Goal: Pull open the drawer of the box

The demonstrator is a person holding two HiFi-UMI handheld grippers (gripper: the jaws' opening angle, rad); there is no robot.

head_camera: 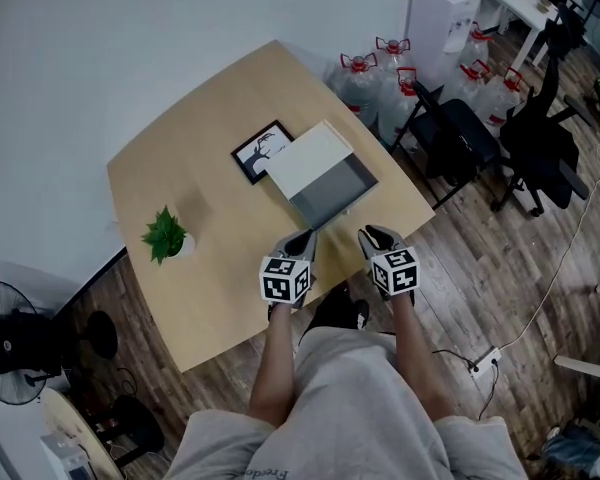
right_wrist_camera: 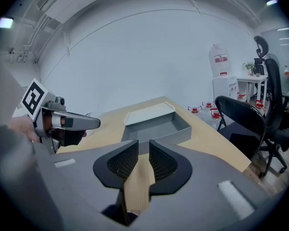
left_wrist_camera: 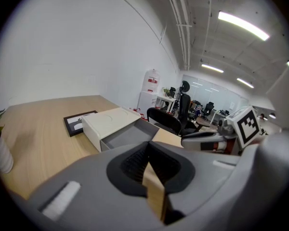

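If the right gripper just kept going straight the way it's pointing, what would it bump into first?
Most likely the front wall of the open drawer, which lies straight ahead of the right gripper across a strip of bare table. Depth is hard to judge here.

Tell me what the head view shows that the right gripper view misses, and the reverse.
Only the head view: the potted plant, the picture frame and the person's legs. Only the right gripper view: a ceiling light. Both: the drawer pulled out of the box, the wooden table and the left tool.
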